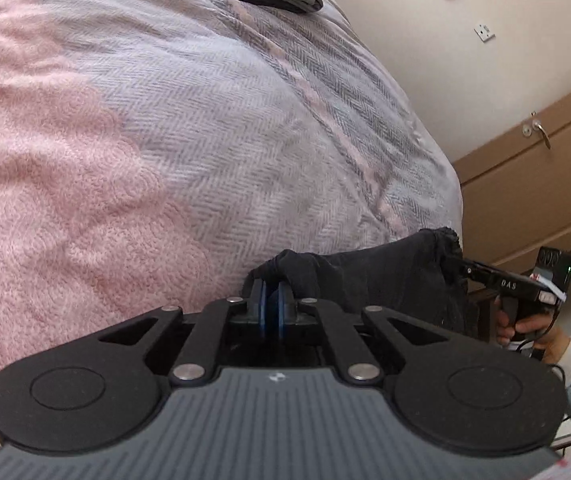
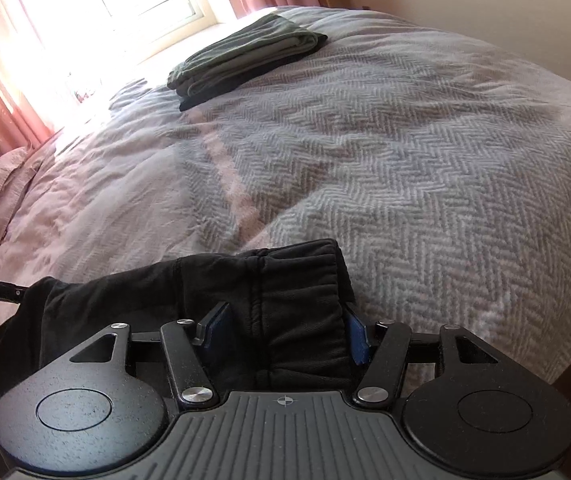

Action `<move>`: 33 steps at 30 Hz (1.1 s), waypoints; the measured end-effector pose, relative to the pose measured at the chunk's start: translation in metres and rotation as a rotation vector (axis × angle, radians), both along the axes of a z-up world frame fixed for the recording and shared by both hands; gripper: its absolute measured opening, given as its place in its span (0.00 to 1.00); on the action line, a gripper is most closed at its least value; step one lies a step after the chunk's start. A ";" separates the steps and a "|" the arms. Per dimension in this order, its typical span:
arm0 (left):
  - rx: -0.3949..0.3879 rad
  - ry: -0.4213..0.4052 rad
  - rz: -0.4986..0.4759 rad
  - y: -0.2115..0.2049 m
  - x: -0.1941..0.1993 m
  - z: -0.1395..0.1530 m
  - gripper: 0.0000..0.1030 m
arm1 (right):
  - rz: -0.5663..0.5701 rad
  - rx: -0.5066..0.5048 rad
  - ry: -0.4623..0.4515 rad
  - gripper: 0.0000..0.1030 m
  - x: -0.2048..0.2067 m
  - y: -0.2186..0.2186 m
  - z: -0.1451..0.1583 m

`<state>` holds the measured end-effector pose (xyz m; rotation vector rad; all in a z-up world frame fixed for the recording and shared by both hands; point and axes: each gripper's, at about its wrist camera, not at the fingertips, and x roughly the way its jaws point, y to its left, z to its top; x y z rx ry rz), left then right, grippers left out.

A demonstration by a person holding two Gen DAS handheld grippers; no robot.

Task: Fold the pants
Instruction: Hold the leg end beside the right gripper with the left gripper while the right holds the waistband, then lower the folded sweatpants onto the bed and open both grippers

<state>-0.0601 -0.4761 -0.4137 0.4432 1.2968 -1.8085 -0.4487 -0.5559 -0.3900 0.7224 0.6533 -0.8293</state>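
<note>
The black pants [image 2: 285, 300] lie bunched at the near edge of the bed. In the right wrist view their gathered waistband sits between the blue pads [image 2: 357, 336] of my right gripper [image 2: 285, 328], whose jaws stand wide apart around the fabric. My left gripper [image 1: 272, 304] is shut, with a corner of the black pants [image 1: 365, 276] pinched between its blue pads. In the left wrist view the right gripper [image 1: 459, 266] reaches into the other end of the pants, held by a person's hand [image 1: 525, 328]. The cloth spans between the two grippers.
The bed carries a grey herringbone blanket [image 2: 405, 160] and a pink cover [image 1: 45, 200]. A stack of folded dark clothes [image 2: 241, 56] sits at the far side near the window [image 2: 105, 8]. Brown wooden furniture with a handle [image 1: 541, 132] stands beyond the bed corner.
</note>
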 end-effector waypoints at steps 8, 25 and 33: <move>-0.119 -0.046 0.134 0.013 0.016 0.005 0.00 | -0.070 -0.062 -0.025 0.14 -0.014 0.015 0.001; -0.111 -0.176 -0.047 0.043 0.010 -0.002 0.06 | -0.139 -0.070 0.056 0.43 0.000 0.022 -0.006; -0.136 -0.413 0.318 0.079 0.039 0.024 0.33 | -0.294 -0.103 0.158 0.55 -0.004 0.039 0.014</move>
